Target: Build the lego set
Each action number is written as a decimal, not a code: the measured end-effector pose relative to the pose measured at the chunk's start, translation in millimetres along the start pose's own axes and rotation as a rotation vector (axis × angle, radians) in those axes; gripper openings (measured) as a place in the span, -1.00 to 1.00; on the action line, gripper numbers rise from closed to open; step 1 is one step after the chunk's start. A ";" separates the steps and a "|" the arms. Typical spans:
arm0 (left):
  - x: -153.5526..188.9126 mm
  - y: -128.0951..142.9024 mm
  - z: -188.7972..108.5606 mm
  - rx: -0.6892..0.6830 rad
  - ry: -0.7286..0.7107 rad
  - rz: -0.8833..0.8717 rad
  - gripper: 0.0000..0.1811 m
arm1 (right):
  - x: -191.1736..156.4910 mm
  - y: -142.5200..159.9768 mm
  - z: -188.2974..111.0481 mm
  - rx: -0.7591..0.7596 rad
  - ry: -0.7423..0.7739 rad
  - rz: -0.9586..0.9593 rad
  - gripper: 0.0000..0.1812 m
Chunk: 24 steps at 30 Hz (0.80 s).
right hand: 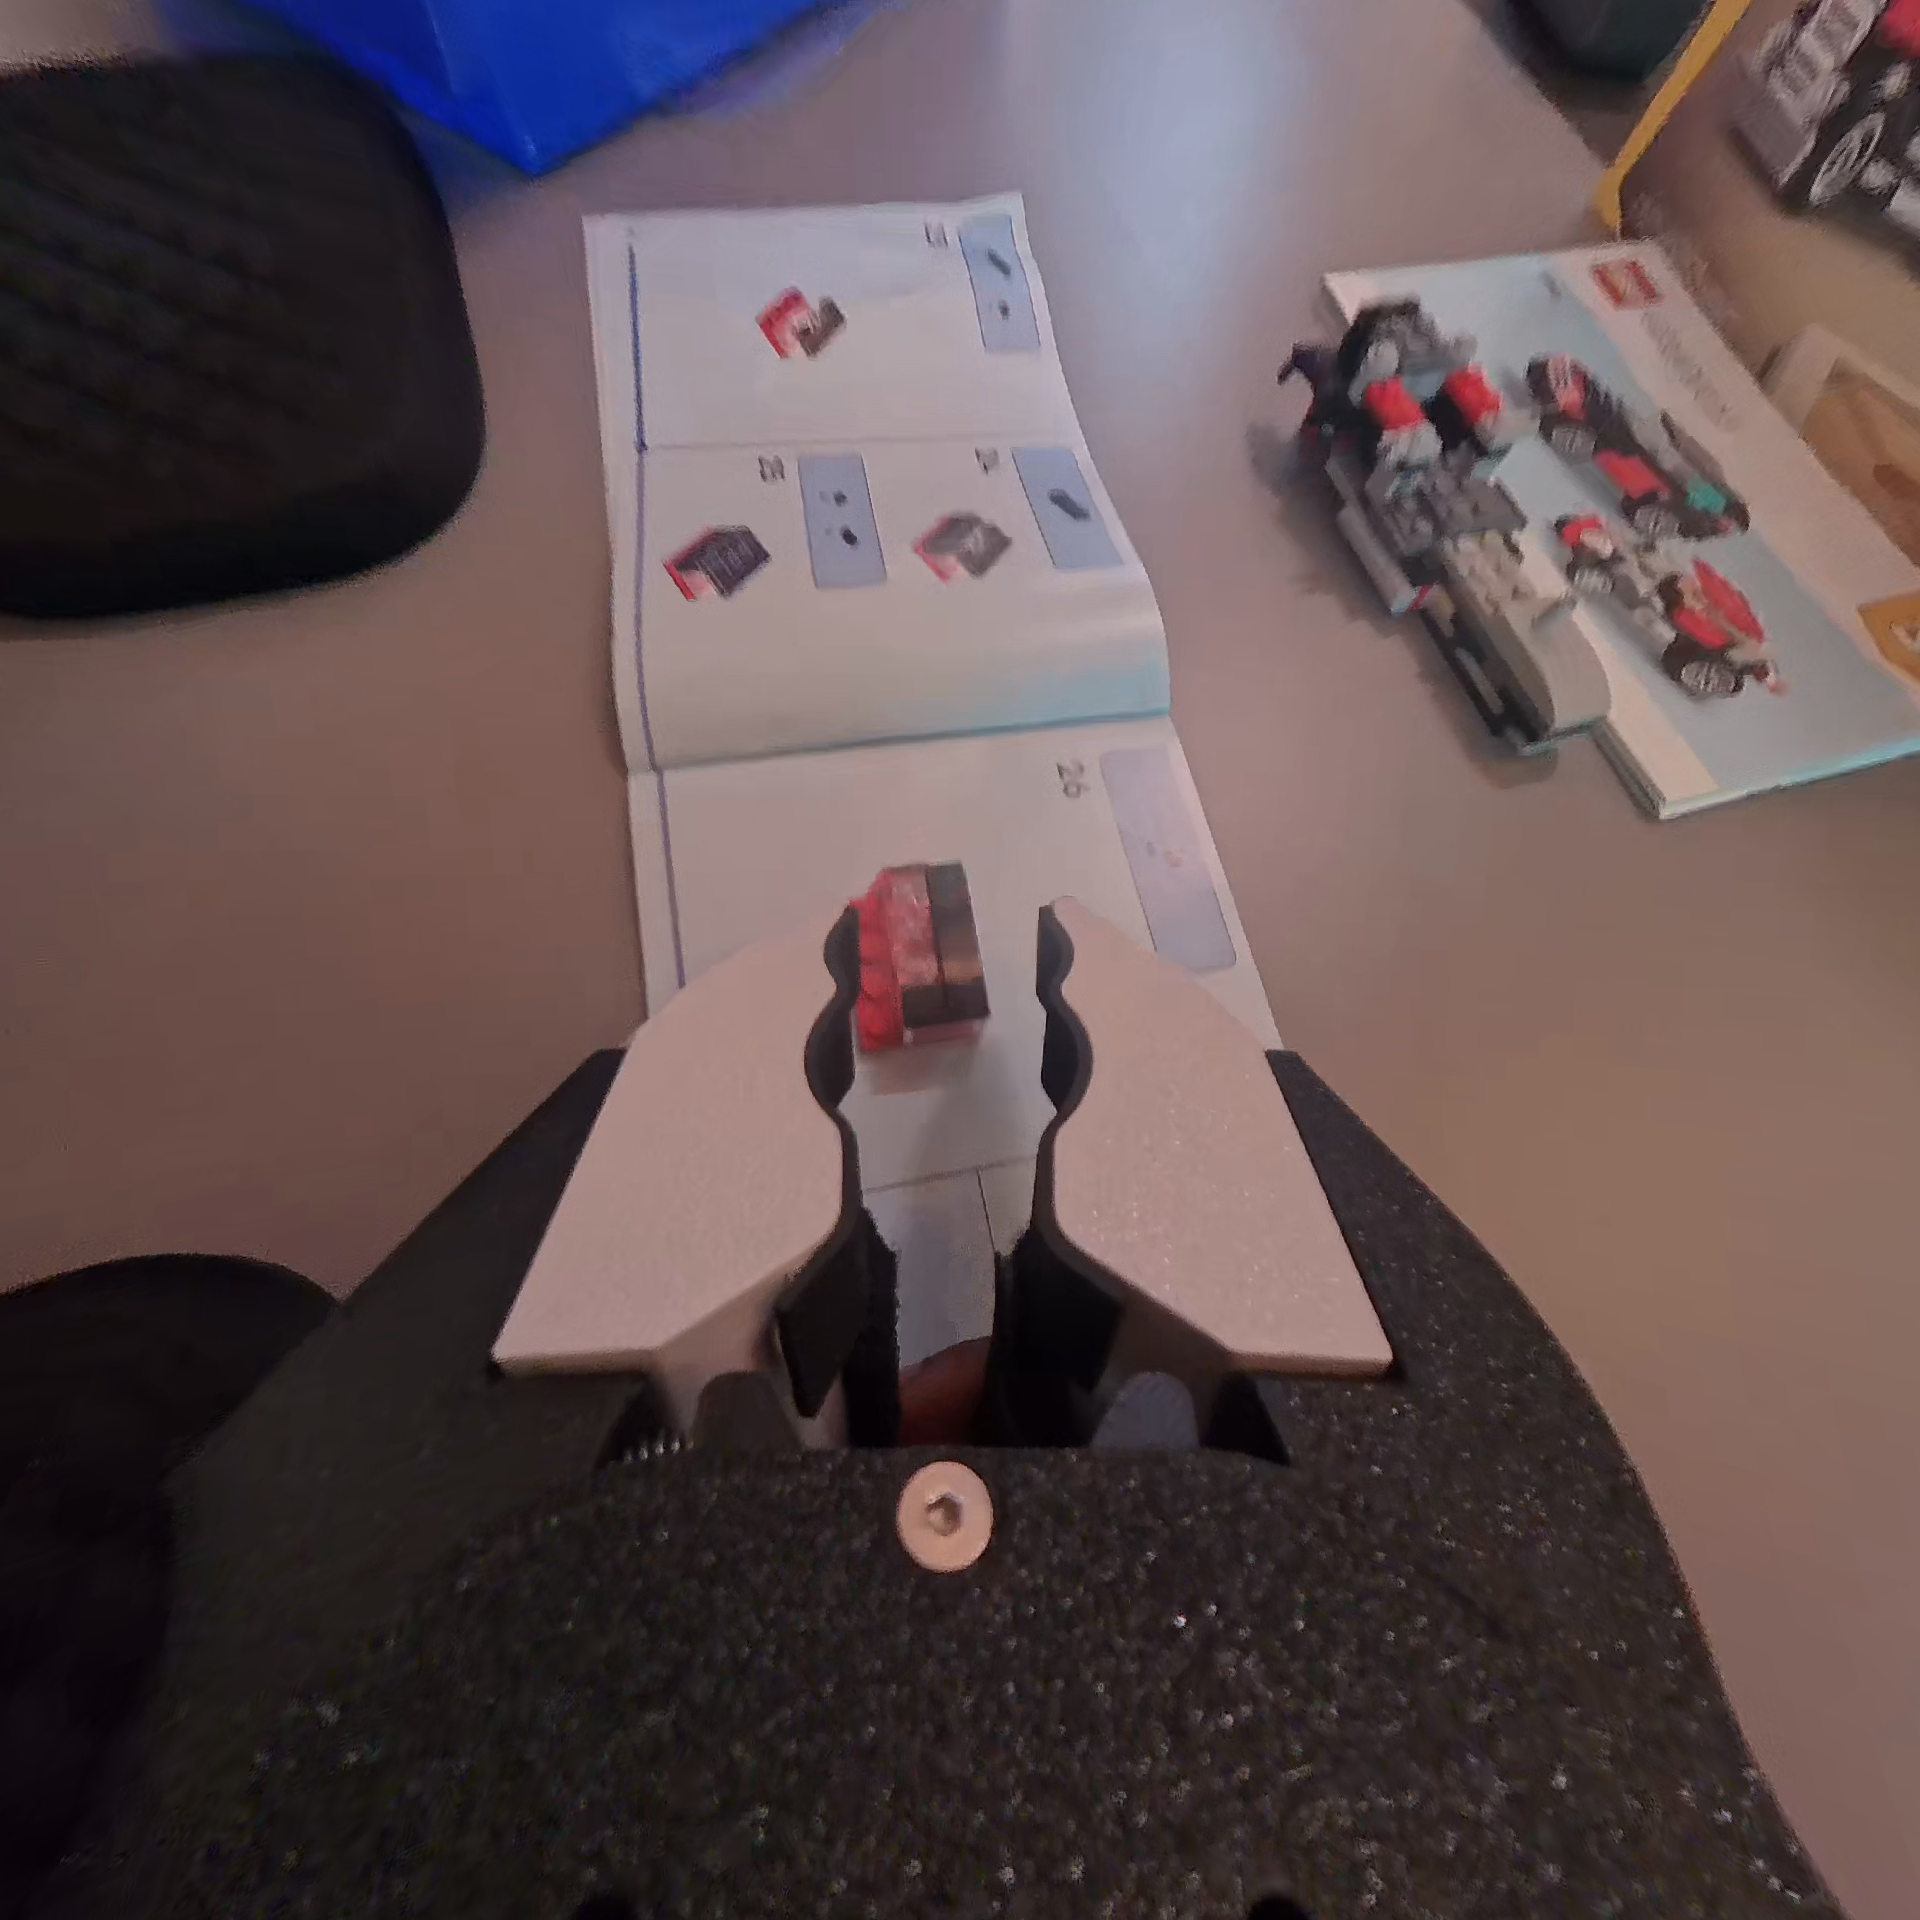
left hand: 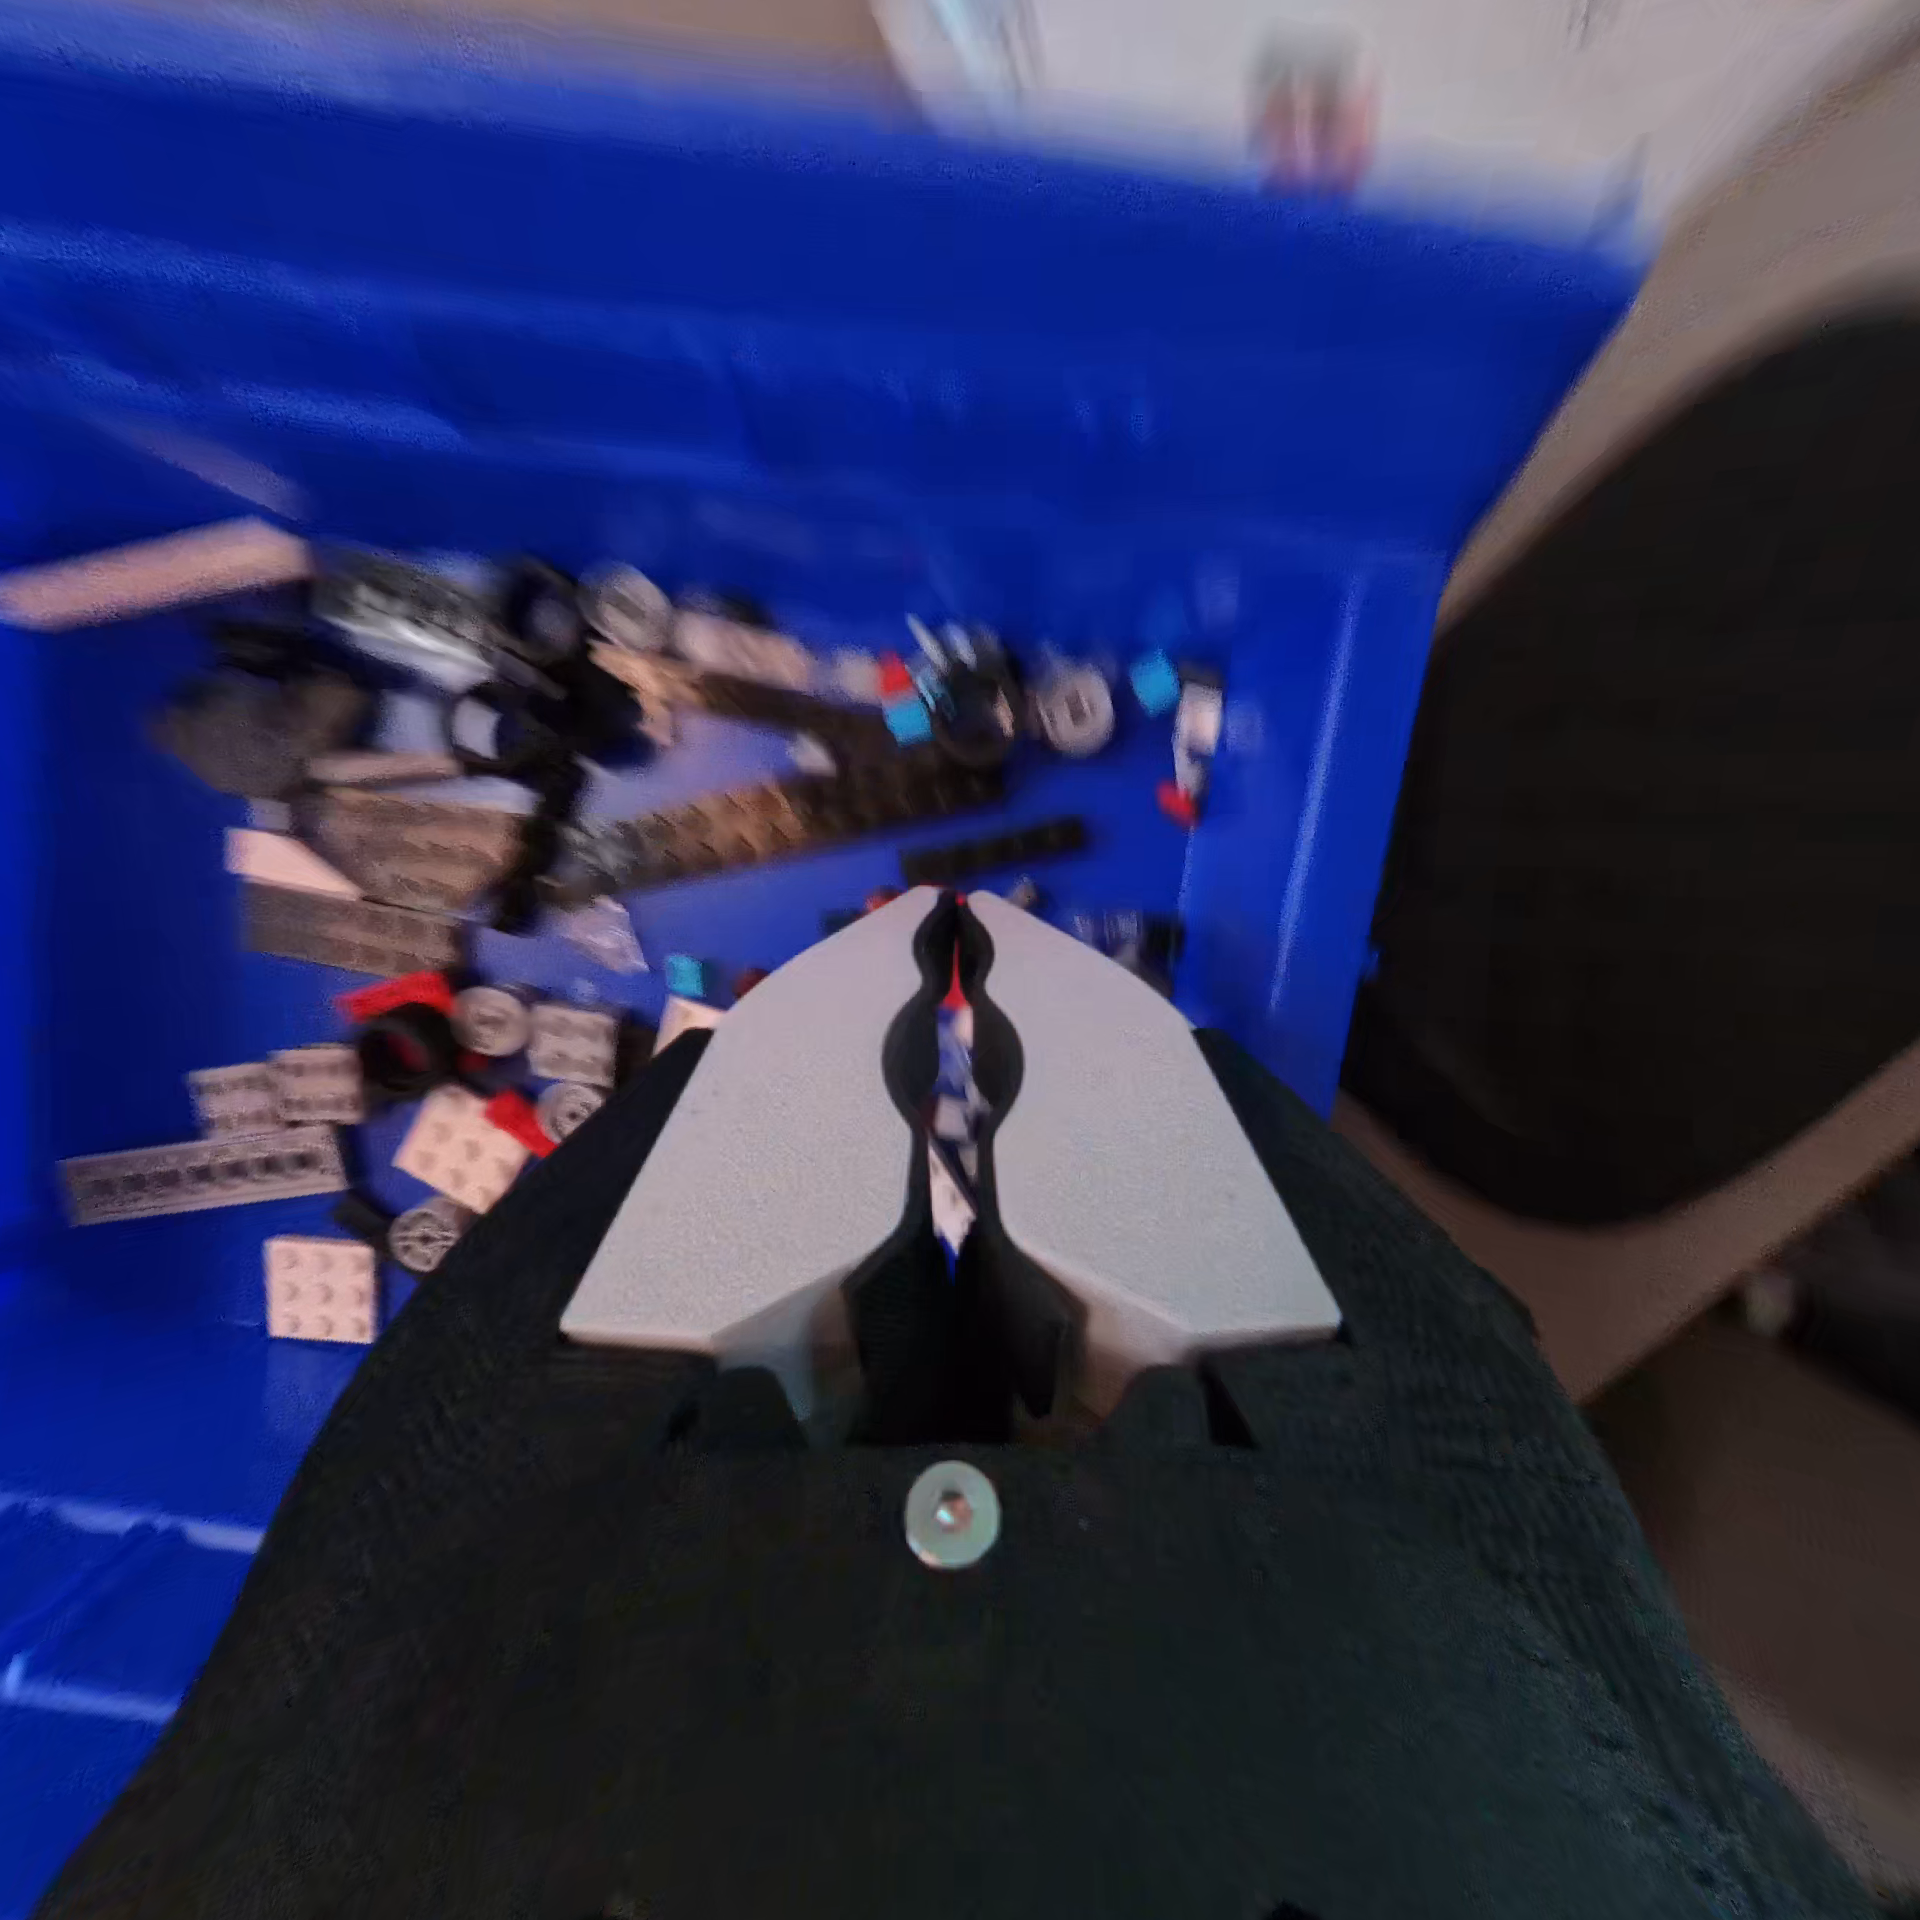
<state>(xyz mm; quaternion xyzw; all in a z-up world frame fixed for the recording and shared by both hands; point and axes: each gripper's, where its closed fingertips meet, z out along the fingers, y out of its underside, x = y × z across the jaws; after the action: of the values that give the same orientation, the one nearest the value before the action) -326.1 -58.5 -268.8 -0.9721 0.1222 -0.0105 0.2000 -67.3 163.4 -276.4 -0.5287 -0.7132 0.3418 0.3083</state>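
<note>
Grey tabletop (right hand: 312, 935) carries an open instruction booklet (right hand: 862, 582); on its near page a small red-and-black brick block (right hand: 920, 961) sits between the spread jaws of the right gripper (right hand: 945, 914), ungrasped; right of the booklet stands a partly built vehicle (right hand: 1455, 540). Beyond it, a blue bin (left hand: 727, 416) holds many loose pieces (left hand: 623, 790); the left gripper (left hand: 948, 902) hovers there, clenched, perhaps on something tiny; blur forbids certainty. Much building remains, I judge.

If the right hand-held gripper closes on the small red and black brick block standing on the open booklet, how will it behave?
The small red and black brick block looks rigid and light, so it should lift easily. Its smooth plastic sides may slip. Being stacked layers, it might split under pressure. The open paper instruction booklet beneath could shift.
</note>
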 end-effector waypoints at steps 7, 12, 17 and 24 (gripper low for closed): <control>-1.2 -17.5 -25.4 0.198 -0.068 -0.106 -1.00 | -15.5 -46.0 -8.3 0.147 -0.044 -0.089 -0.64; 16.5 -3.2 -4.8 -0.027 -0.015 0.048 -0.99 | -20.9 -48.0 -7.5 0.132 -0.032 -0.130 -0.65; 24.6 15.7 8.1 -0.228 0.065 0.090 -0.93 | -19.8 -42.0 -6.6 0.111 -0.018 -0.132 -0.65; 20.6 28.8 13.3 -0.316 0.122 0.088 -0.88 | -13.5 -35.1 -4.1 0.098 -0.017 -0.107 -0.65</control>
<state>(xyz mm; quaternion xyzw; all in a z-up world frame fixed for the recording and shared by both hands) -311.9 -84.0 -292.9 -0.9827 0.1765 -0.0412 0.0371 -79.7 143.8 -246.5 -0.4711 -0.7255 0.3638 0.3455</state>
